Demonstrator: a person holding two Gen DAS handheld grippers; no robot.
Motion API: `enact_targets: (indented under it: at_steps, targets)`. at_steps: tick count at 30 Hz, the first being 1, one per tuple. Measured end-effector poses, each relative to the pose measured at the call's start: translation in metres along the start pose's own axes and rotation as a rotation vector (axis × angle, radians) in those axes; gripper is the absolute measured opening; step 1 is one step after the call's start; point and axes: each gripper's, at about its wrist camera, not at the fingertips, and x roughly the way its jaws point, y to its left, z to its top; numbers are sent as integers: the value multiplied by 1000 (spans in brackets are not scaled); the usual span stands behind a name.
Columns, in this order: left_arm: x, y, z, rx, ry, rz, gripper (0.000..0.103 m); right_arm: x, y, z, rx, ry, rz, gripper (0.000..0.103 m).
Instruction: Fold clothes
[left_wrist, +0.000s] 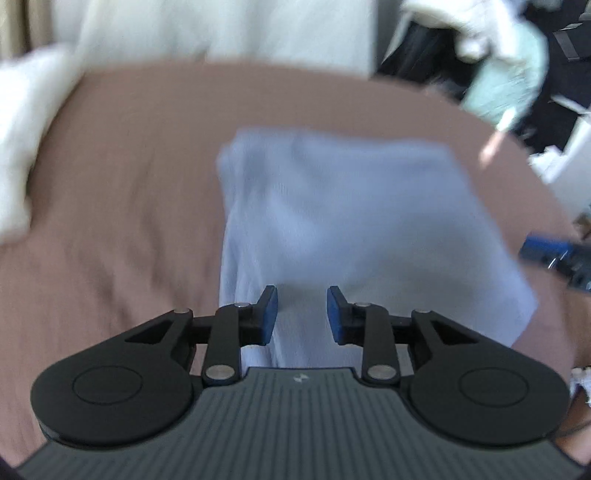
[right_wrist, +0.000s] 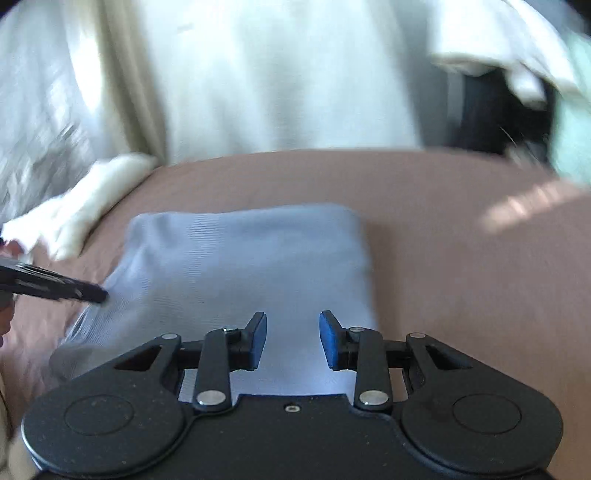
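A light blue garment (left_wrist: 351, 206), folded into a rough rectangle, lies flat on the pinkish-brown bed sheet (left_wrist: 122, 192). My left gripper (left_wrist: 302, 314) hovers over the garment's near edge, jaws apart, with nothing pinched between the blue pads. In the right wrist view the same garment (right_wrist: 240, 266) lies ahead, and my right gripper (right_wrist: 293, 339) stands open above its near edge, also empty. The left gripper (right_wrist: 92, 293) reaches in from the left to the garment's left side. The right gripper (left_wrist: 543, 253) shows at the right edge of the left wrist view, beside the garment.
A white fluffy pillow or blanket (left_wrist: 22, 147) lies at the bed's left, also visible as white fluff (right_wrist: 85, 210). White curtain or bedding (right_wrist: 258, 74) hangs behind the bed. A mint green cloth (left_wrist: 509, 85) and dark clutter sit beyond the right edge.
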Motion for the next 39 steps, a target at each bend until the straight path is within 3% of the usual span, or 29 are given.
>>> enact_targets:
  at_steps: [3,5,9,13,14,15,17,22,25,26,28,29,30,32,35,39]
  targets:
    - [4,2,-15,-9,31,47,28,30,31,15,-166,7,4,36]
    - [1,-1,-15,26,22,65,28,52,40,24,-210,26,18,36]
    - [6,-6,-18,81,36,87,28,88,32,39,-202,50,24,36]
    - [5,-3,-18,73,52,75,30,113,27,47,-187,53,42,35]
    - [5,-2,-17,65,56,68,30,116,27,47,-188,59,61,23]
    - [5,1,-16,58,59,62,31,118,29,47,-195,67,78,2]
    - [5,2,-13,53,62,54,31,120,34,45,-228,69,80,0]
    - [5,5,-13,55,65,53,31,94,6,45,-116,-12,-103,0]
    - [1,4,-11,68,54,65,31,79,-22,45,-59,26,-244,0]
    - [-1,2,-9,81,41,69,31,73,-34,41,-9,65,-253,4]
    - [-13,-3,-10,104,-11,49,36,57,-61,31,143,140,-185,26]
    - [-19,-5,-10,107,-37,32,37,48,-74,23,229,171,-136,57]
    - [-25,-5,-9,106,-61,12,40,38,-87,12,337,181,-65,73]
    - [-32,-7,-7,97,-88,-12,44,22,-109,-13,564,171,26,79]
    - [-30,-8,-7,102,-78,-45,44,15,-128,-54,839,215,68,80]
    - [-26,-6,-9,63,-59,-90,42,7,-110,-82,912,243,185,80]
